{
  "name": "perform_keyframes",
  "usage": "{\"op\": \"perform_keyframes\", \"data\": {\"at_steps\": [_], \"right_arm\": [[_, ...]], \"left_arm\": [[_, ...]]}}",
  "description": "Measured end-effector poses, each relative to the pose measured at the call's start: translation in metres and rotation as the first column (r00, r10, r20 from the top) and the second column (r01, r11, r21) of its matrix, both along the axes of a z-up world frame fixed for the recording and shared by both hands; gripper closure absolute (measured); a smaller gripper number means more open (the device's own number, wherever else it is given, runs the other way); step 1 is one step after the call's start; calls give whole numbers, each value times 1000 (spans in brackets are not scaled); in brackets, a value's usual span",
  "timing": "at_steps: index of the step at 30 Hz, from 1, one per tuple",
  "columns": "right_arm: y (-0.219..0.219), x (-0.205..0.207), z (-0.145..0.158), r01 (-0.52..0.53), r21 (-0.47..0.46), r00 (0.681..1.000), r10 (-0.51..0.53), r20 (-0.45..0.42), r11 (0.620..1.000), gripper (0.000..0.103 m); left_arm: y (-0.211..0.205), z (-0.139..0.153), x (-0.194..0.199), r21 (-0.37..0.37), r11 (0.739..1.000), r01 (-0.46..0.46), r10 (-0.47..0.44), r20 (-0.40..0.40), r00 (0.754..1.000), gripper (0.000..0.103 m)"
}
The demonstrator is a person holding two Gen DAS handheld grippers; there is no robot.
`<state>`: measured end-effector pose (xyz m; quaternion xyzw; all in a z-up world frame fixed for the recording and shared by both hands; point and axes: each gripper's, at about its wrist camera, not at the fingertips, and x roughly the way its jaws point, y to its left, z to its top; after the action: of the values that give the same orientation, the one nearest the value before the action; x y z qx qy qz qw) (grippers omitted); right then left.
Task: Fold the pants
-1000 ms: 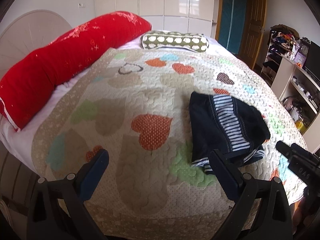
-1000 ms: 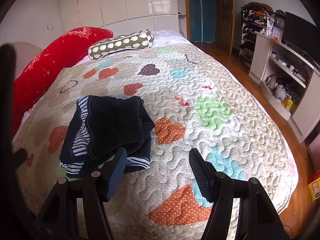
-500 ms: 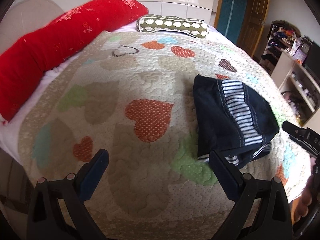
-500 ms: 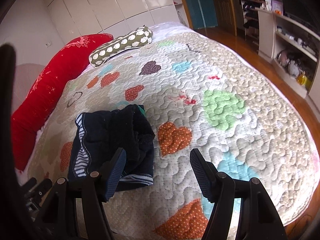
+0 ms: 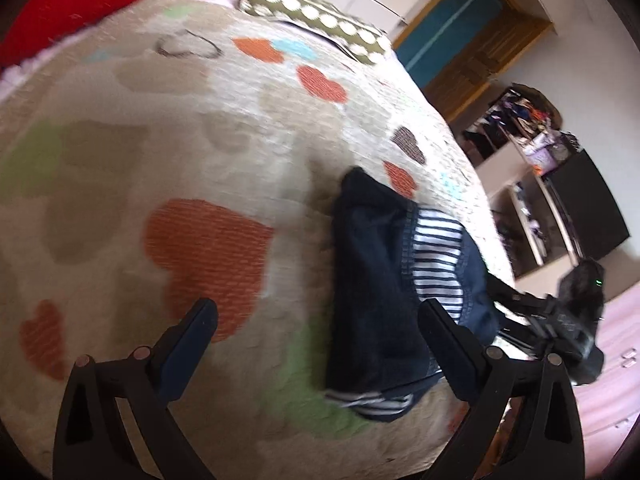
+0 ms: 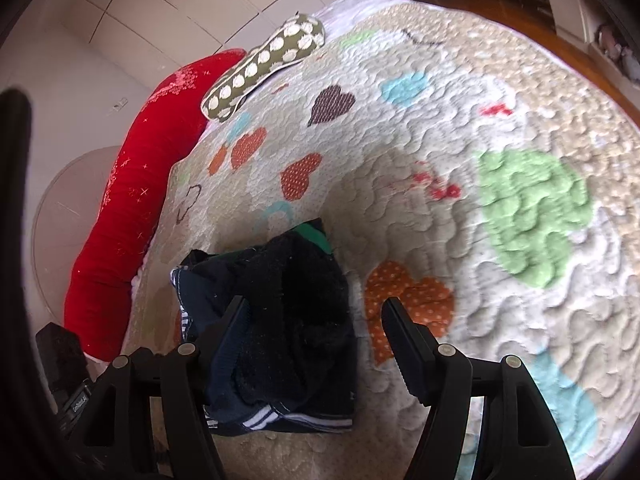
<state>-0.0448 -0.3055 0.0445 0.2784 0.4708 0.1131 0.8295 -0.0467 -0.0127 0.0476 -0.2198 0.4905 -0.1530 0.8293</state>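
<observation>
Right wrist view shows your right tongs (image 6: 312, 320) spread low over the bunched pants (image 6: 280, 320) on the bed (image 6: 520, 280), seemingly for a grab, while your left tongs (image 5: 316, 320) hover spread beside them.

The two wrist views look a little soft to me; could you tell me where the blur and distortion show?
Left wrist view: motion smear across the quilt and the pants, while the left gripper stays sharp; fisheye bends the bed edge. Right wrist view: milder blur, quilt stitching still readable, glare on the glossy wardrobe doors, dark vignette in the corners.
</observation>
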Motion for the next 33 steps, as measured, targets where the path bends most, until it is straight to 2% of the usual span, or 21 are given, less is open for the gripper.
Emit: {"op": "perform_keyframes", "data": {"at_steps": [6, 7, 8, 9, 10, 13, 16, 22, 25, 27, 28, 30, 33], "right_arm": [[5, 13, -17, -22, 43, 1000, 22, -19, 999, 26], [5, 14, -18, -33, 64, 999, 34, -13, 997, 33], [7, 16, -20, -59, 111, 998, 61, -15, 992, 56], [9, 18, -21, -76, 141, 996, 80, -23, 987, 62], [10, 18, -19, -80, 137, 996, 83, -18, 987, 64], [17, 20, -3, -115, 109, 993, 114, 18, 987, 71], [21, 30, 16, -120, 111, 992, 114, 55, 987, 73], [39, 68, 38, -130, 65, 987, 123, 107, 989, 74], [49, 89, 30, -120, 17, 989, 118, 89, 993, 74], [52, 101, 19, -92, -35, 995, 93, 46, 995, 69], [52, 105, 12, -76, -83, 997, 78, 22, 994, 66], [54, 108, 7, -69, -117, 998, 70, 3, 991, 55], [54, 97, 30, -47, -161, 996, 58, 69, 986, 55]], "left_arm": [[-32, -23, 19, -96, 989, 115, -120, -46, 992, 3], [-38, -23, 20, -90, 988, 128, -131, -38, 991, 8], [-42, -22, 20, -94, 986, 141, -144, -30, 989, 31], [-46, -21, 21, -114, 980, 165, -169, -30, 985, 48], [-48, -19, 22, -132, 975, 179, -185, -36, 982, 59], [-46, -1, 25, -125, 977, 173, -174, 3, 985, 69], [-41, 16, 39, -133, 977, 166, -165, 24, 986, 70], [-32, 39, 80, -45, 992, 121, -118, 73, 990, 70], [-29, 28, 101, 26, 997, 70, -72, 51, 996, 69], [-28, 8, 112, 110, 993, 39, -40, 8, 999, 69], [-27, -2, 115, 126, 991, 38, -36, -19, 999, 65], [-24, -16, 113, 94, 995, 29, -25, -46, 999, 62], [-17, -13, 105, 62, 998, 14, -12, -33, 999, 60]]}}
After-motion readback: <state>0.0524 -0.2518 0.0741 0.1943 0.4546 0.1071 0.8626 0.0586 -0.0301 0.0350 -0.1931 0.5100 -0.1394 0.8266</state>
